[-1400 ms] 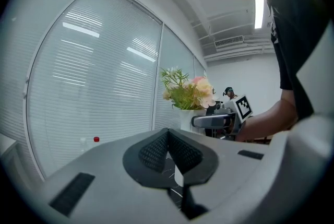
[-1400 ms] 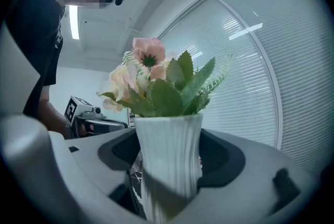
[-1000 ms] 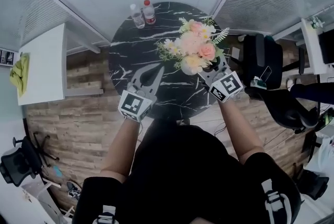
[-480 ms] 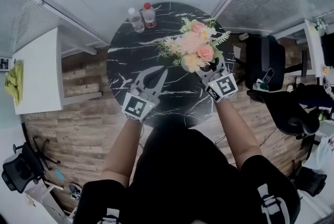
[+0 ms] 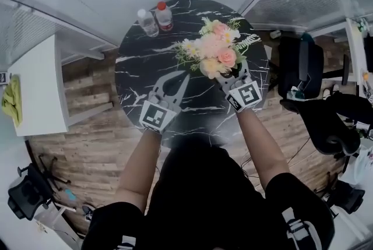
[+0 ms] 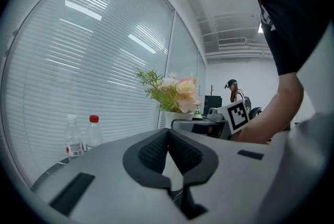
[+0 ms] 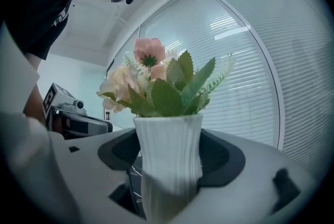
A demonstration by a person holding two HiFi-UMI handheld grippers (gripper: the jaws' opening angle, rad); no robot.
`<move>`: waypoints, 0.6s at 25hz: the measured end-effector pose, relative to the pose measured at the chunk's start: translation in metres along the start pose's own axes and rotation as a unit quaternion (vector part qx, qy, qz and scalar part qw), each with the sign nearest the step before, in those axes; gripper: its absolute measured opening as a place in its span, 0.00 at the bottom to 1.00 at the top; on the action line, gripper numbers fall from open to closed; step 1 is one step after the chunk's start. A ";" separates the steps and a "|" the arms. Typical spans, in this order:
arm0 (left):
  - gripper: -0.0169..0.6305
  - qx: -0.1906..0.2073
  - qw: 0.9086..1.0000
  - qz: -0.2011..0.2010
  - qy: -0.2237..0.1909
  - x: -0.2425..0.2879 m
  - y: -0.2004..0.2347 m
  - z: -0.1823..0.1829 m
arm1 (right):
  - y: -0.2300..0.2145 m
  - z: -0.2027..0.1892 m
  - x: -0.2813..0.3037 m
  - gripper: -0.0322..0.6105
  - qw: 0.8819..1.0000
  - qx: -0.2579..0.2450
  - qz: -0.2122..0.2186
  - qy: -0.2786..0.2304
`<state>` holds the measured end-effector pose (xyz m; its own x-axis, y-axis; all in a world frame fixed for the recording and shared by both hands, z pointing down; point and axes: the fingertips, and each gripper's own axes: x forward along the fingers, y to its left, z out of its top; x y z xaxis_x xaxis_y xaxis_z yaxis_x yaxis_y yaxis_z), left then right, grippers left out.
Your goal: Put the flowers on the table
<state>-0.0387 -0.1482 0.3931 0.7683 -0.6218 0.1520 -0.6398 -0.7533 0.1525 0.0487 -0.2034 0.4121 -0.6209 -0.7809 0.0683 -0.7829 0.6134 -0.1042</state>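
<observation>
A bouquet of pink and cream flowers [image 5: 213, 50] stands in a white ribbed vase [image 7: 169, 160]. My right gripper [image 5: 232, 75] is shut on the vase, its jaws pressing both sides, over the right half of the round black marble table [image 5: 137, 71]. I cannot tell whether the vase base touches the tabletop. The flowers [image 7: 156, 82] rise above the right gripper [image 7: 169, 147] in its own view. My left gripper [image 5: 184, 76] hovers over the table's middle, left of the vase, shut with nothing in it; its pads meet at the tips of the left gripper [image 6: 168, 132].
Two water bottles [image 5: 154, 17] stand at the table's far edge, also seen as bottles [image 6: 82, 137]. Glass walls with blinds close in behind the table. A white desk [image 5: 35, 91] is at left, a black chair [image 5: 300, 65] at right, wood floor around.
Both grippers have moved a little forward over the table, the right one carrying the vase of flowers farther in.
</observation>
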 end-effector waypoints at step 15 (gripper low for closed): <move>0.05 -0.017 0.999 -0.027 0.024 0.036 0.038 -0.046 | -0.044 -0.048 0.039 0.59 0.998 -0.006 -0.064 0.004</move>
<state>-0.0360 -0.1896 0.4494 0.8002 -0.5691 0.1895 -0.5987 -0.7771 0.1943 0.0571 -0.2547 0.4669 -0.5165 -0.8518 0.0876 -0.8559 0.5105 -0.0827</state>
